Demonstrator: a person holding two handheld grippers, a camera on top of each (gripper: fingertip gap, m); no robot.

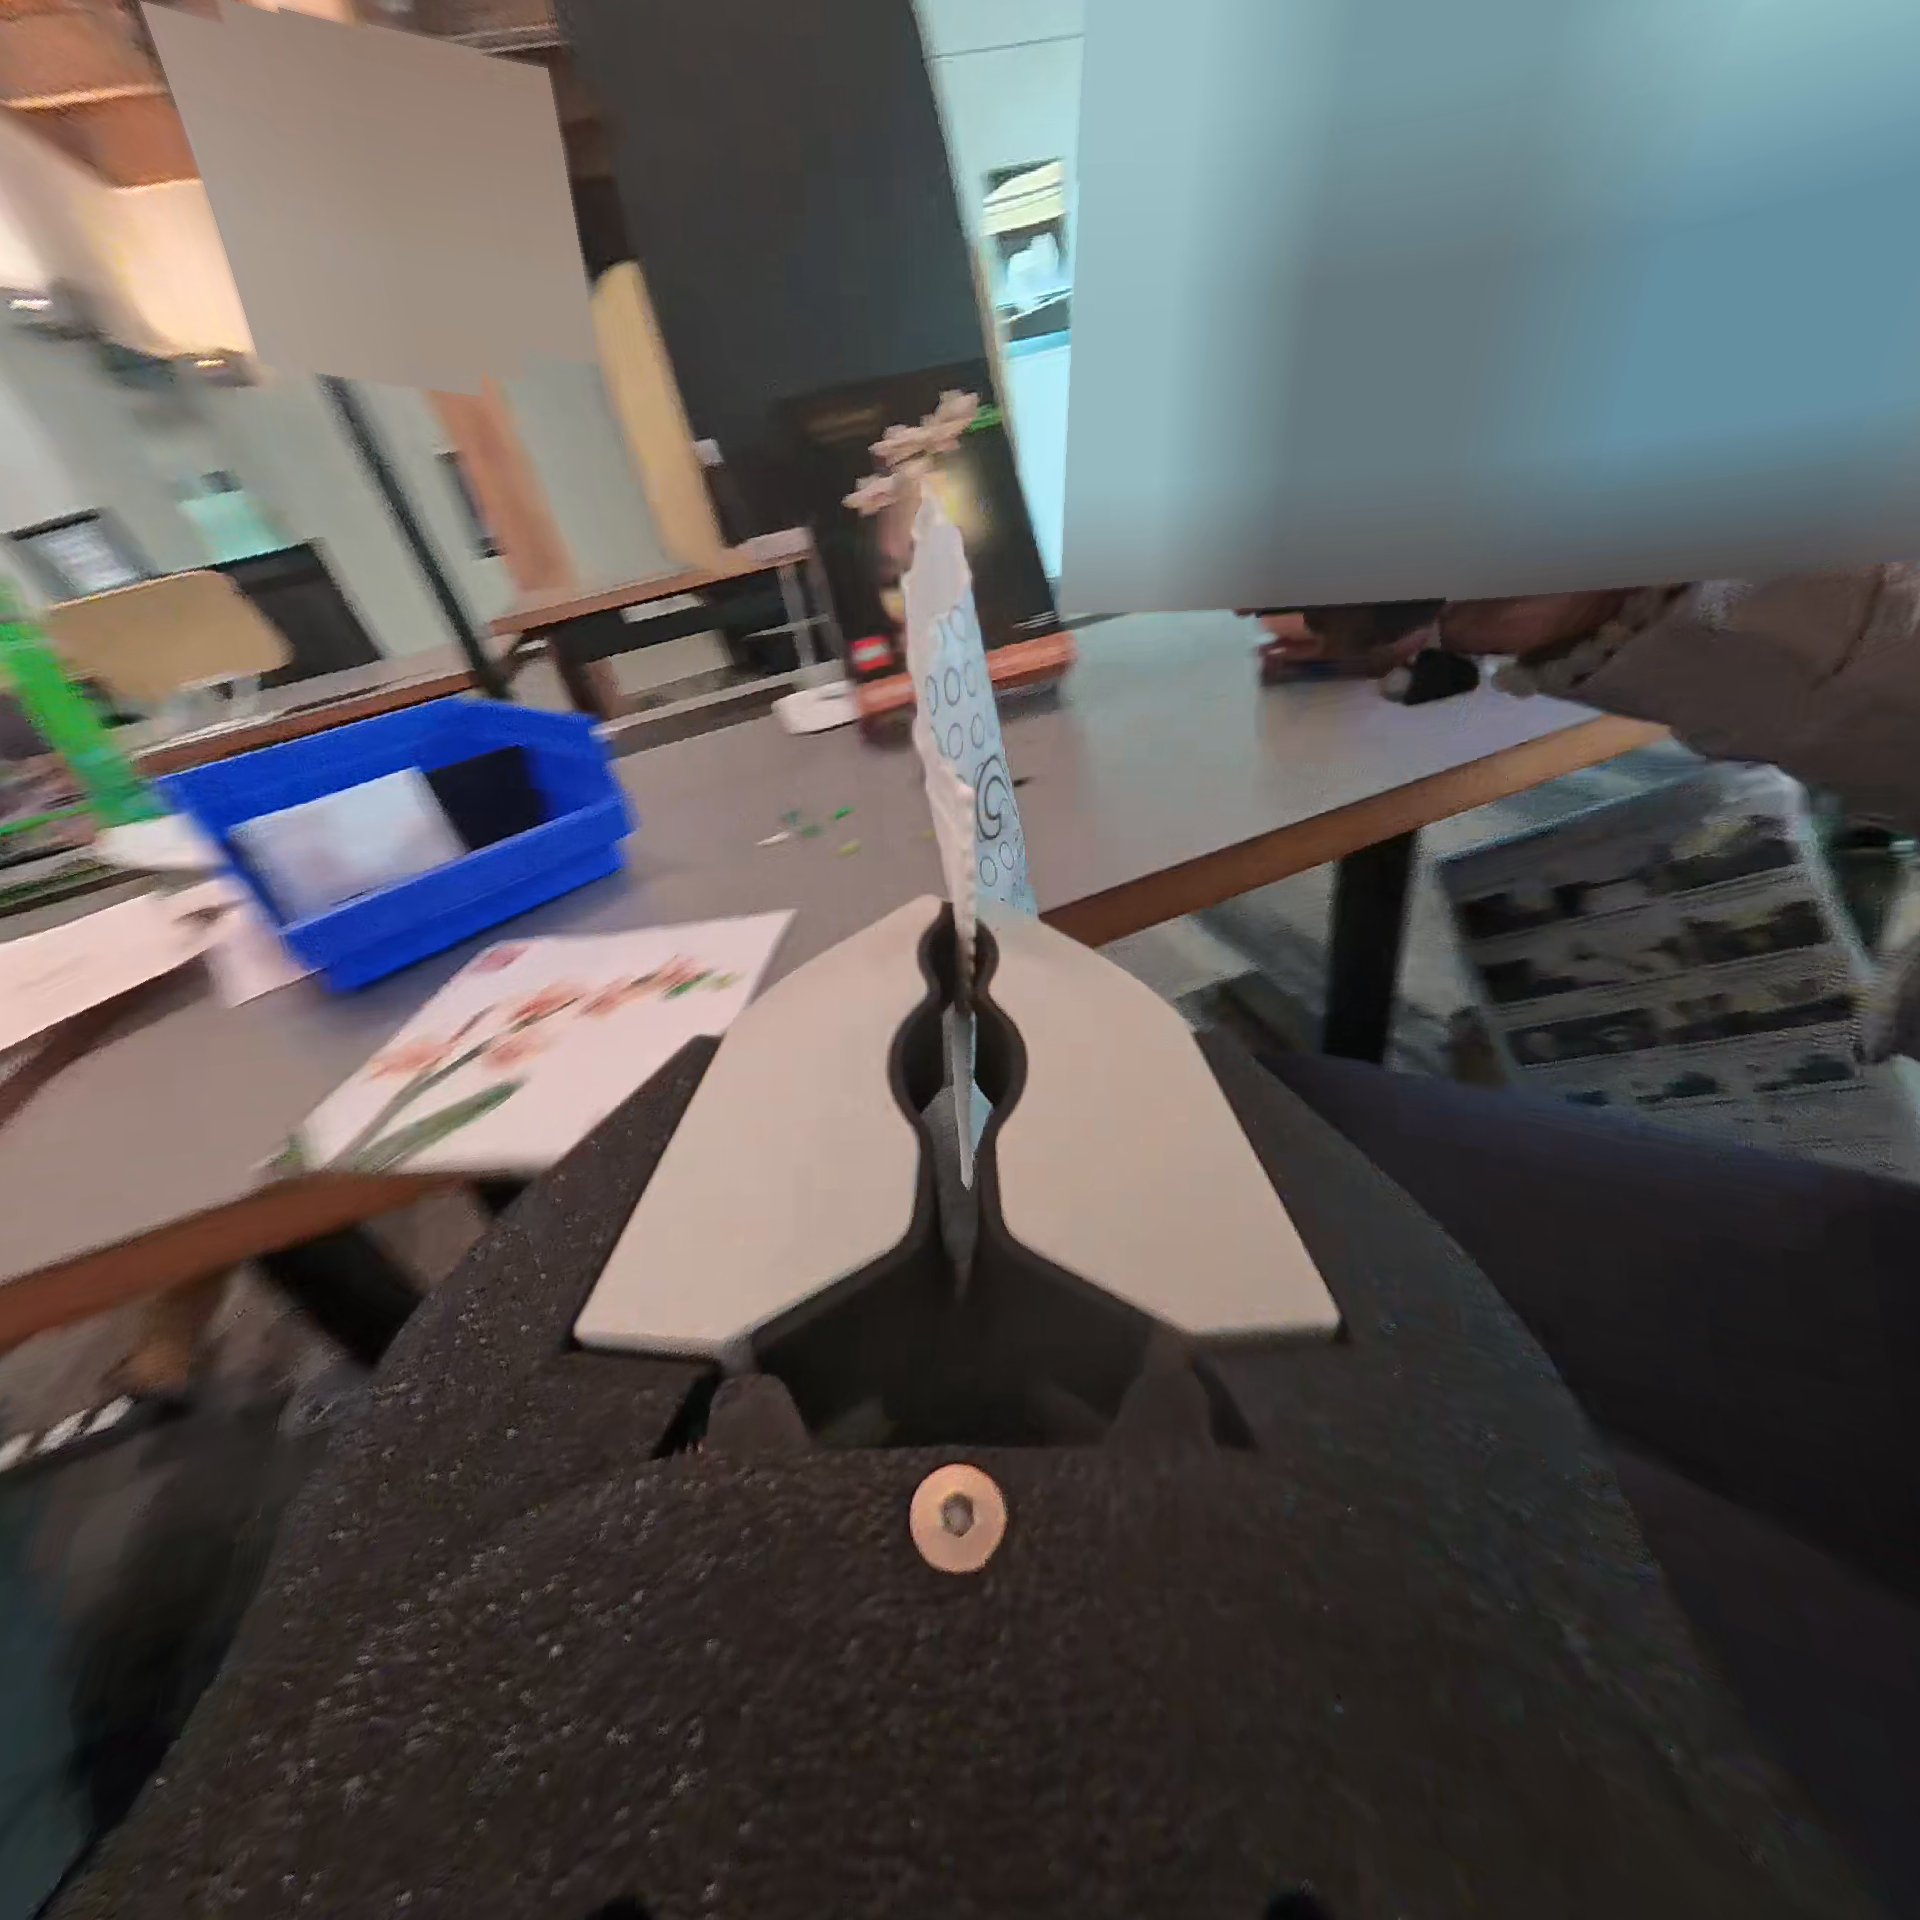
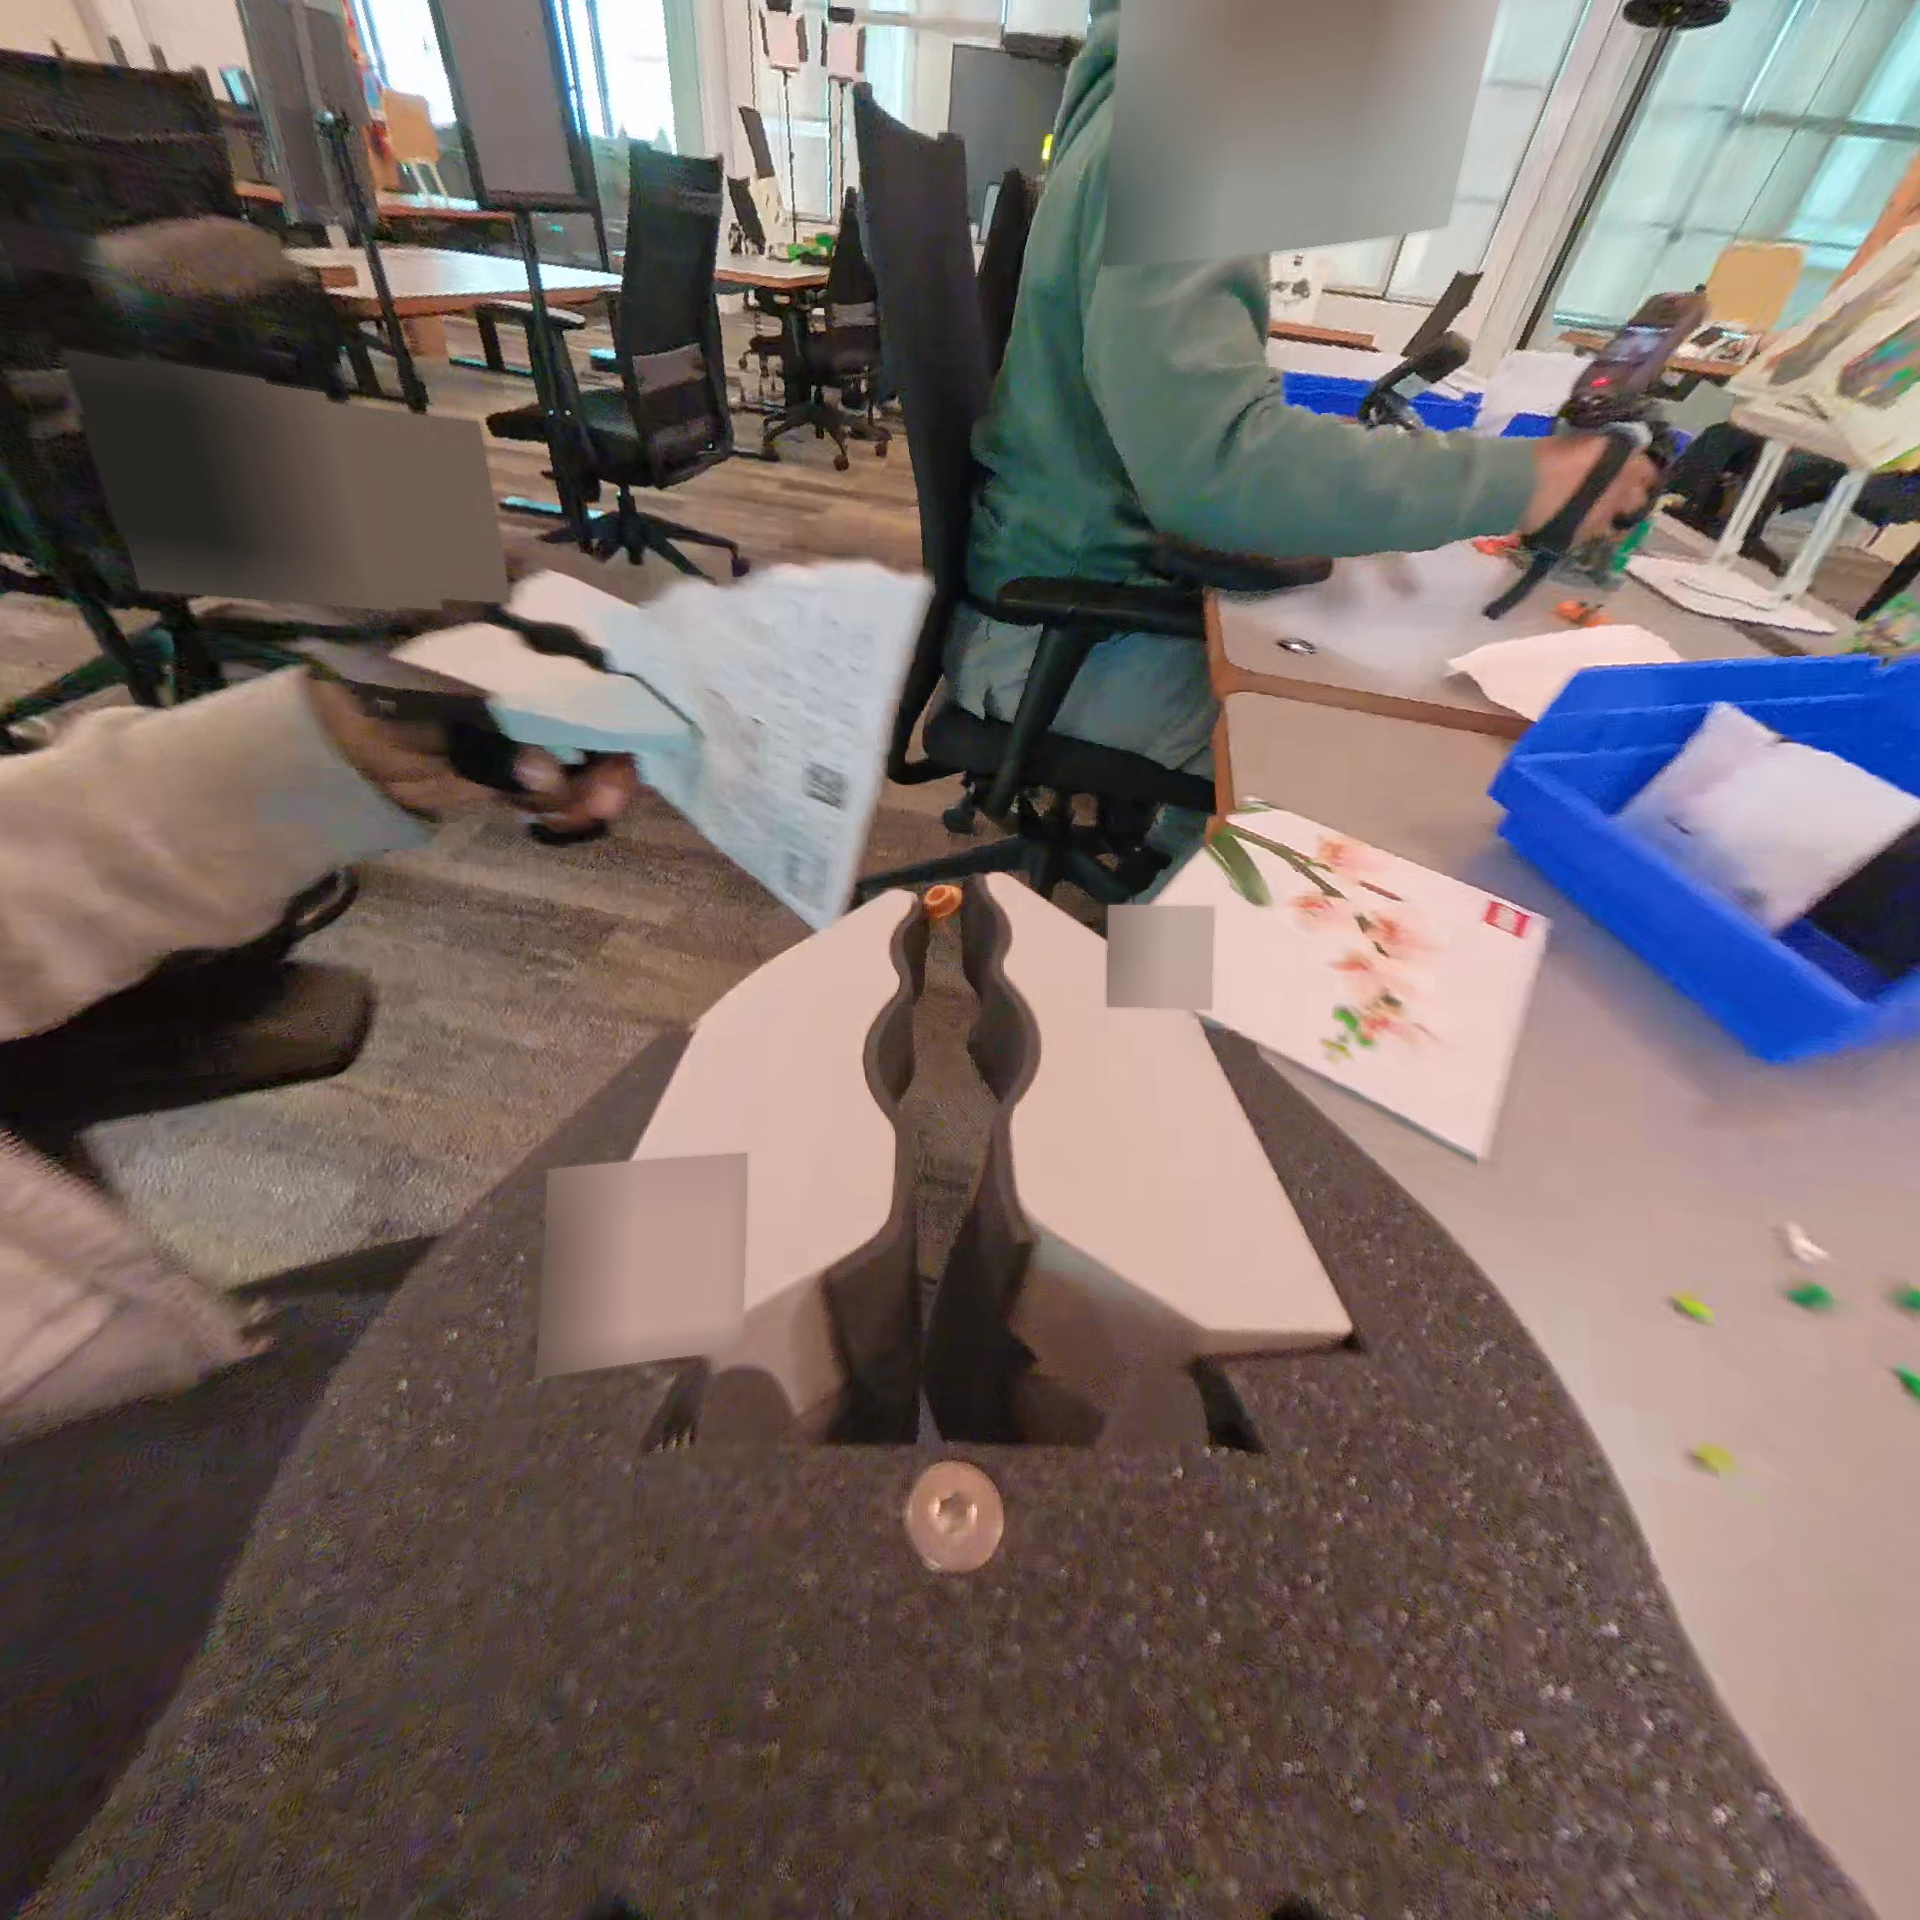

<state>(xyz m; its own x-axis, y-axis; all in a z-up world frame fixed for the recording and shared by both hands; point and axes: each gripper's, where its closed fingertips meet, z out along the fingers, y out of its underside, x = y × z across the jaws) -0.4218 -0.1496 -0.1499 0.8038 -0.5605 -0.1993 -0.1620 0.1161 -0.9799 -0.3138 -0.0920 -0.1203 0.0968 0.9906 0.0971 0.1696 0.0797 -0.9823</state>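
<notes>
My left gripper [image 1: 961, 925] is shut on a thin white paper bag [image 1: 958, 717] printed with blue circles. The bag stands edge-on and upright between the jaws, above the table's near edge. In the right wrist view the same gripper [image 2: 665, 717] is at the left, off the table over the carpet, holding the bag [image 2: 790, 707] flat-side on. My right gripper [image 2: 940, 906] is shut on a small orange piece [image 2: 941, 900] pinched at its very tips, held over the floor just left of the grey table [image 2: 1610, 1195].
A blue bin [image 1: 416, 914] [image 2: 1662, 935] holding a white packet, a flower-picture booklet [image 1: 561, 1039] [image 2: 1382, 987] and small green pieces [image 1: 821, 826] [image 2: 1808, 1297] lie on the table. A dark box [image 1: 997, 561] stands at its far side. A seated person in green [image 2: 1143, 416] works nearby. Some 12 cm of space lies between my two pairs of fingers.
</notes>
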